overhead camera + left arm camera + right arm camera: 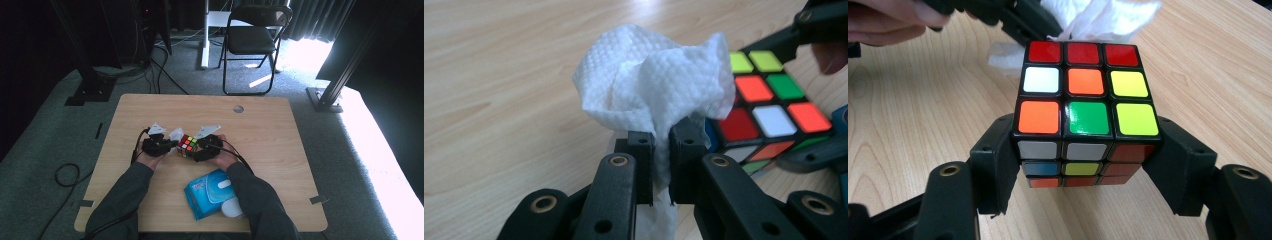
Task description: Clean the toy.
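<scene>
1. the multicoloured plastic puzzle cube [1087, 107] is clamped by the right gripper [1083, 165] near the wooden table's [280, 145] middle.
2. the crumpled white paper wipe [654, 82] is pinched by the left gripper [661, 160] (jaws nearly closed).
3. hard wiping could twist the cube loose, or tear the wipe.

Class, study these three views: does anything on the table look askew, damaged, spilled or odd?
Nothing is spilled or broken. The puzzle cube in the right gripper is scrambled, its colours mixed on every visible face. The white tissue is crumpled in the left gripper. The blue wipes pack lies askew to the table edge.
</scene>
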{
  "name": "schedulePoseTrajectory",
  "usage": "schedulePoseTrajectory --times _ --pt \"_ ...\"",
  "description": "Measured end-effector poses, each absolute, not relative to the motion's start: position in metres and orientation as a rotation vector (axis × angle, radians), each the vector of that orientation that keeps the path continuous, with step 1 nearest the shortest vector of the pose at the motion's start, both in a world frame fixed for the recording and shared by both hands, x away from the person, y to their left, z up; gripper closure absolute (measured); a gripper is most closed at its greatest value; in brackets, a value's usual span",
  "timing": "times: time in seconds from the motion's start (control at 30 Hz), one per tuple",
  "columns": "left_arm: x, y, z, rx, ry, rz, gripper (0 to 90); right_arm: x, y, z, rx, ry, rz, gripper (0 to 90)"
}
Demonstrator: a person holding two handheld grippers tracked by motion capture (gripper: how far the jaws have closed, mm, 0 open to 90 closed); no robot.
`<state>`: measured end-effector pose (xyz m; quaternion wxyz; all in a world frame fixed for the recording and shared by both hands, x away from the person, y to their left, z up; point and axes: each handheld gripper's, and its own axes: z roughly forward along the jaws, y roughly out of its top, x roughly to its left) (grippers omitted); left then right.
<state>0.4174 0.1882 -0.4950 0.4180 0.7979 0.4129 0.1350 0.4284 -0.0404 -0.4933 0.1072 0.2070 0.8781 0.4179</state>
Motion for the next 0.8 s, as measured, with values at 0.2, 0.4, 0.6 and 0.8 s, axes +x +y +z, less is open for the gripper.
schedulePoseTrajectory --times 0.2,0.4,0.6,0.8 --pt "0.416 0.187 -0.506 2.034 1.026 0.311 83.0 0.428 -0.041 -0.493 0.612 2.581 1.238 34.4" --pt "0.411 0.188 -0.515 2.069 1.025 0.303 83.0 0.428 -0.041 -0.493 0.620 2.578 1.235 34.3" --pt "0.406 0.191 -0.515 2.082 1.006 0.300 83.0 0.429 -0.041 -0.493 0.627 2.572 1.234 34.3" --pt "0.400 0.195 -0.510 2.055 0.988 0.298 83.0 0.429 -0.041 -0.493 0.625 2.578 1.232 34.3"
